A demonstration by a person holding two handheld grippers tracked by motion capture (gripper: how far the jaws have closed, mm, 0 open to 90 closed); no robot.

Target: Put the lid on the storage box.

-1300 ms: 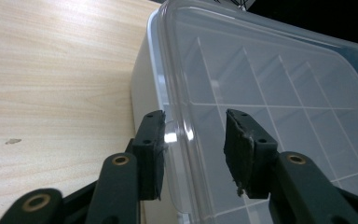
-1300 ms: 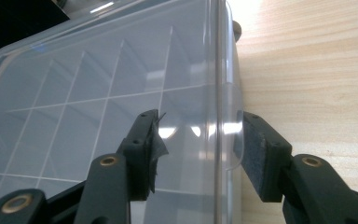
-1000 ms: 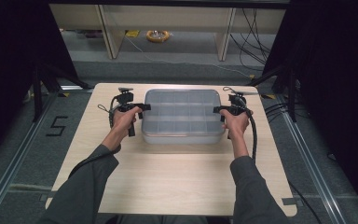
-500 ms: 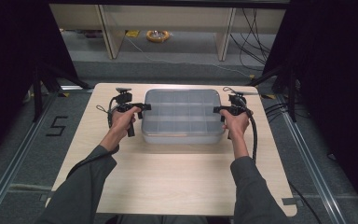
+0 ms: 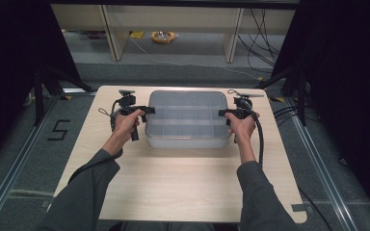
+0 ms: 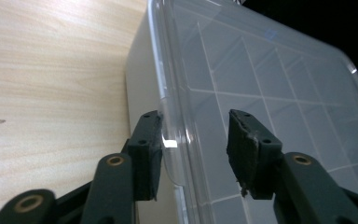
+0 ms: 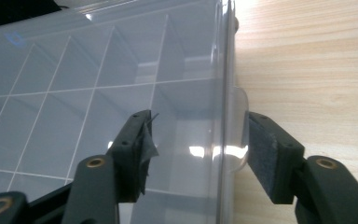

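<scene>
I hold my left gripper (image 5: 147, 110) at the left end of the clear plastic box (image 5: 187, 118) and my right gripper (image 5: 224, 113) at its right end. The box sits toward the far side of the wooden table (image 5: 173, 183), lid on, its divided compartments showing through the top.

My hands are where they were a second ago, and so is the box. Only the jaws have changed. On the left they have just been closing again after a brief widening. In the left gripper view (image 6: 193, 154) they straddle the rim of the lid: one pad (image 6: 150, 154) lies against the clip tab at the edge, while the other pad (image 6: 242, 154) stands clear above the lid, so nothing is pinched. On the right the jaws have just been opening. In the right gripper view (image 7: 198, 154) they bracket the rim and its rounded tab, with a gap at each pad (image 7: 261, 156).

So both pairs of jaws stand open around the lid's edge, gripping nothing. I judge that I am working the end clips, letting go on the right and re-setting on the left, and the lid is not yet lifted.
</scene>
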